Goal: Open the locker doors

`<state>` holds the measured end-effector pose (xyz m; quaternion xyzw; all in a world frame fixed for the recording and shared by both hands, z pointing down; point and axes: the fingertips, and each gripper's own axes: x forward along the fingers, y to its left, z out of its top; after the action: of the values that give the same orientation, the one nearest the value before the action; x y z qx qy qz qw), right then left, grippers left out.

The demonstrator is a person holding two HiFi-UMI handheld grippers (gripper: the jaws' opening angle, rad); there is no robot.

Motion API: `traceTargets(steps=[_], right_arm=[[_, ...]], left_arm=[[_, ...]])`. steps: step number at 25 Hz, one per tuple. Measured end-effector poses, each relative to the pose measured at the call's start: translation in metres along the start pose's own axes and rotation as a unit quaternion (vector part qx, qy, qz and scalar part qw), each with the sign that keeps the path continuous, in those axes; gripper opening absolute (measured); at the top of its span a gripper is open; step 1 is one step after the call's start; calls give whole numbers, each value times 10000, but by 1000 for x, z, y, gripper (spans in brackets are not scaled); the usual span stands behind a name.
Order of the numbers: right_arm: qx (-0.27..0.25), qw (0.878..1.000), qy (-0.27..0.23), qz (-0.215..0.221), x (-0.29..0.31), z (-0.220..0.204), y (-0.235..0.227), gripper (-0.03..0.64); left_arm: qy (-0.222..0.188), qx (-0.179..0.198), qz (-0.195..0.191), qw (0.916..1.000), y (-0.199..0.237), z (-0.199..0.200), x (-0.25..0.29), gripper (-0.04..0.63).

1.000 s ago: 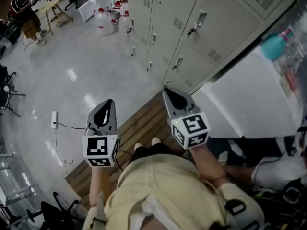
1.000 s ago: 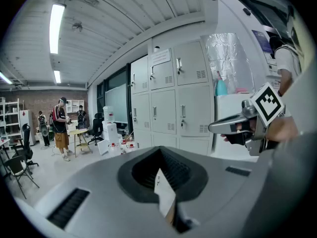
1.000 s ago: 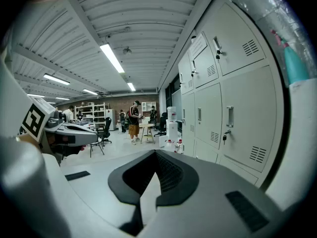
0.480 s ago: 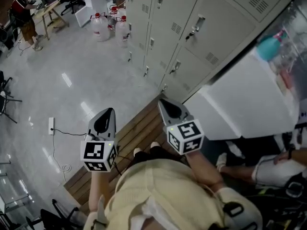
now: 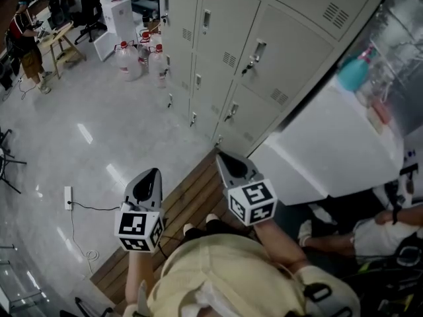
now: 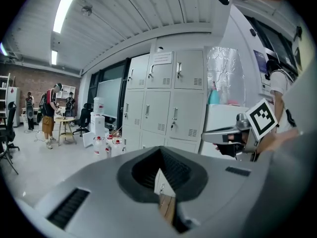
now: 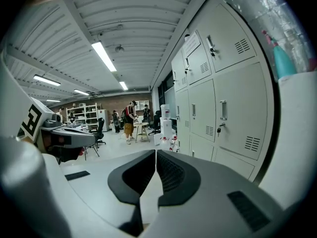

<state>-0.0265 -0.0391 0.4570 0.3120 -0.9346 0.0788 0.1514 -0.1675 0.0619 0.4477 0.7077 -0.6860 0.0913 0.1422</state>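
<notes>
Water jugs point(image 5: 127, 59) stand on the floor at the left end of the lockers point(image 5: 218, 25), clear of the doors. Left gripper point(image 5: 149, 174): jaws together, nothing between them, held over the left edge of the wooden platform point(image 5: 193, 189) and aimed out across the floor. I read this as a carrying posture rather than a reach, since no door is near it. The lockers stand just past the platform's far edge. Every door in view looks shut, so the task appears not yet begun. Each door has a small handle, and a key seems to hang from the handle point(image 5: 253, 57) of one nearer door. Right gripper point(image 5: 223, 158): jaws also closed and empty, over the platform's far right corner, nearest the lowest doors but apart from them. The jaws would likely need to part before taking a handle. To the right, a white surface point(image 5: 317, 157) carries a teal bottle point(image 5: 352, 72) near its far edge. The upper locker rows are cut off at the top of the head view. The right end of the lockers is hidden behind the white surface. Keys on the farther doors are too small to confirm. The person's torso covers the platform's near edge.
</notes>
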Motion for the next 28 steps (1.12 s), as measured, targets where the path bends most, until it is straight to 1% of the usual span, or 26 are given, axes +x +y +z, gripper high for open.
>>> traceTargets(steps=[6, 10, 15, 17, 19, 24, 28], right_arm=[[-20, 9997, -144, -207, 2, 11, -6, 5], [-55, 9996, -119, -265, 2, 8, -1, 5], [-99, 9992, -143, -363, -3, 12, -6, 6], [-67, 9990, -180, -413, -5, 18, -16, 10], [-16, 9988, -210, -450, -6, 21, -27, 28], [39, 9984, -326, -471, 0, 32, -57, 61], [18, 9979, -378, -523, -3, 44, -85, 83]], left_arm=[[-14, -18, -63, 10000, 5, 5, -2, -9], [-33, -79, -98, 9999, 11, 0, -6, -9], [-37, -115, -333, 9994, 5, 2, 7, -9], [-73, -140, -502, 9986, -4, 10, 16, -9], [-163, -163, -644, 9977, -14, 20, 25, -9], [-531, -89, -726, 9959, -29, 57, 57, -9], [-625, -64, -1036, 9926, -54, 80, 83, -9]])
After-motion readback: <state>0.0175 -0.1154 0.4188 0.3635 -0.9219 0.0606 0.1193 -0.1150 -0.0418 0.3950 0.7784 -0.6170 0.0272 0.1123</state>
